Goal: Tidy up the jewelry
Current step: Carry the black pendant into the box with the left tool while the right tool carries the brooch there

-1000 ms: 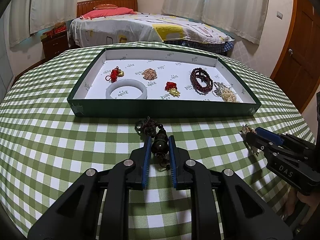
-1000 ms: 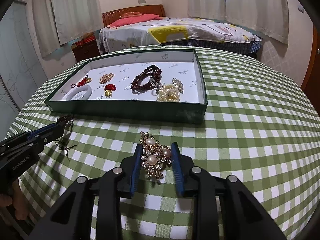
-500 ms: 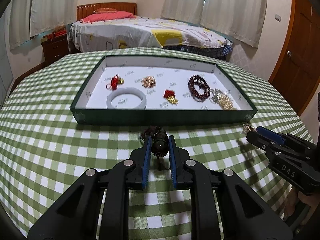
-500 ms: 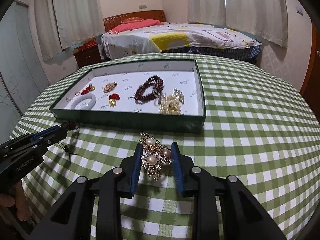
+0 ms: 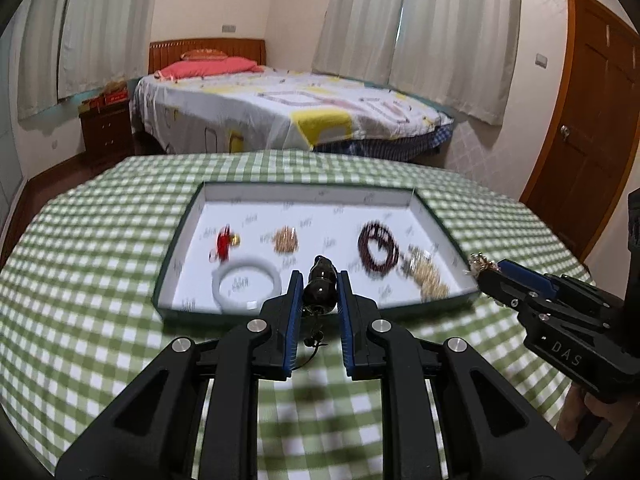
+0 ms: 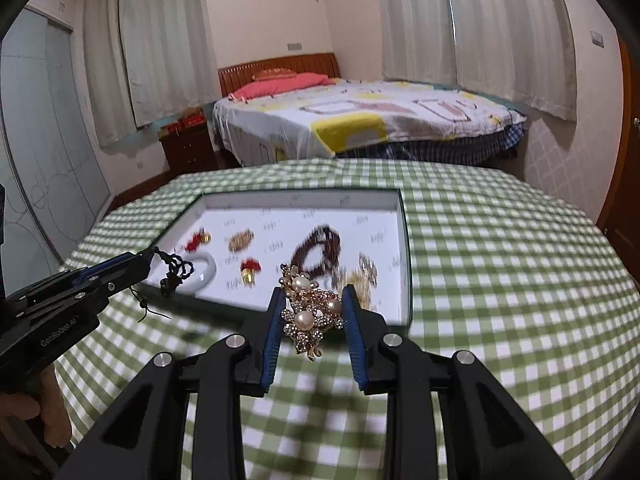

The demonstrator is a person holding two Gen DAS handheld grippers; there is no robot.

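Shallow dark-green cardboard tray (image 5: pixel 276 314), left gripper (image 5: pixel 319 280) pinching dark beaded charm (image 5: pixel 320 286) above its near edge, right gripper (image 6: pixel 313 306) clamping gold pearl brooch (image 6: pixel 310 316) there, bare checked tablecloth (image 6: pixel 500 280) beyond its right wall.

Tablecloth (image 5: pixel 100 264): green-and-white check. Tray (image 5: pixel 176 240): dark green outside, white printed lining. Bangle (image 5: pixel 224 276): white. Beads (image 5: pixel 376 244): dark red. Brooch (image 6: pixel 312 316): gold with white pearls. Pads (image 6: pixel 270 340): blue. Bed (image 5: pixel 280 112): white, yellow patches.

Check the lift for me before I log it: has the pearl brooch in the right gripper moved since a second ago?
Yes. The pearl brooch, clamped in the right gripper, has risen off the checked cloth and now overlaps the tray edge.
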